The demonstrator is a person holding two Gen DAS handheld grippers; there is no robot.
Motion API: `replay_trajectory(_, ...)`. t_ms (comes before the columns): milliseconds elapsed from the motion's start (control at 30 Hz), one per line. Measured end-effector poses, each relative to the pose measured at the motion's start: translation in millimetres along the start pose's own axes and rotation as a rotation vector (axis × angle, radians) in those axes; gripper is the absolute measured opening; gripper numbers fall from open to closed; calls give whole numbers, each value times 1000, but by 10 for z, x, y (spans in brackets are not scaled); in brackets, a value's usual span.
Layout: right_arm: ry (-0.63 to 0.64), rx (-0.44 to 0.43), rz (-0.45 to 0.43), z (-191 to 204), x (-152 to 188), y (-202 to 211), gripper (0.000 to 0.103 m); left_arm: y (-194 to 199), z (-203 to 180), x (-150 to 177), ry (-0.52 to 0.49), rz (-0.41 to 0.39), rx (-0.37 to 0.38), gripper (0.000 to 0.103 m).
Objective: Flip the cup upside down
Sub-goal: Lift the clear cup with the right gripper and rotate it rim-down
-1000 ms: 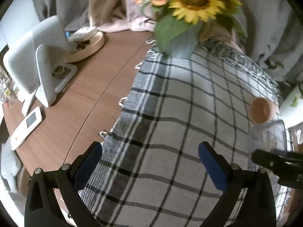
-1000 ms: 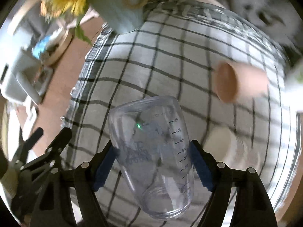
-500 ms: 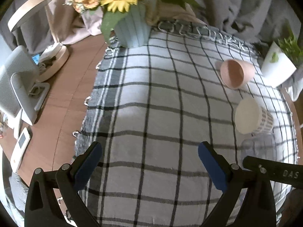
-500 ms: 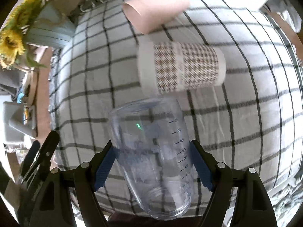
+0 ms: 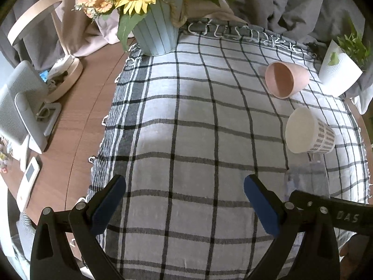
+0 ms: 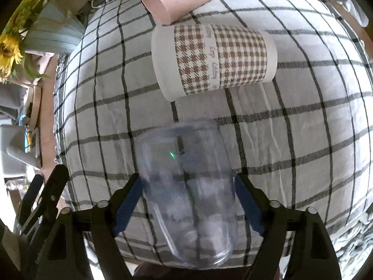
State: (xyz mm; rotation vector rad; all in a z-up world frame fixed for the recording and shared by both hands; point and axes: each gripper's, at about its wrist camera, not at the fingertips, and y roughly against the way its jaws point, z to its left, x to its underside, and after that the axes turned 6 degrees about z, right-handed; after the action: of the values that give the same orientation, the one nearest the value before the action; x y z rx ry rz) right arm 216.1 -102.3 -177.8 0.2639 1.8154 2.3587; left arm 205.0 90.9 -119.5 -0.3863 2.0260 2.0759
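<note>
We can read only one marking clearly — the pale letters "DAS" on the black arm of the right gripper (image 5: 310,200), seen in the left wrist view. In the right wrist view, a line of small script runs along the checked paper cup (image 6: 216,60) lying on its side — too small and curved for us to read.
</note>
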Motion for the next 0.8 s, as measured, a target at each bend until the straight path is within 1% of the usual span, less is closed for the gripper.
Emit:
replay_trajectory(100,-1,-3,-44,-17,49,154,84,60,-24,7,17,0,18,103)
replay_trajectory(167,1,6,-99,-48,111,326,84,127,-82,-3,15,-11,33,103)
replay_trajectory(267,5,31,-194,-129,208,605,84,213,-279,-37,-26,3,75,103)
replay_trajectory(333,-14,44,-243,-227,251,766,84,261,-459,-64,-65,23,120,103)
replay_trajectory(433,-60,30,-299,-463,269,962,84,299,-756,-109,-134,39,114,103)
replay_trajectory(500,-86,42,-333,-593,269,1046,84,263,-920,-143,-137,75,136,103)
replay_trajectory(533,-93,50,-340,-668,252,1061,84,226,-1000,-159,-138,100,149,102)
replay_trajectory(567,-96,46,-339,-728,238,1069,84,188,-1070,-168,-139,122,150,98)
replay_trajectory(600,-102,39,-338,-805,229,1075,84,157,-1126,-176,-136,138,151,97)
replay_trajectory(733,-101,59,-357,-1022,193,1093,84,10,-1299,-172,-96,199,154,96)
replay_trajectory(800,-92,55,-342,-1103,175,1072,84,-56,-1357,-169,-88,223,163,95)
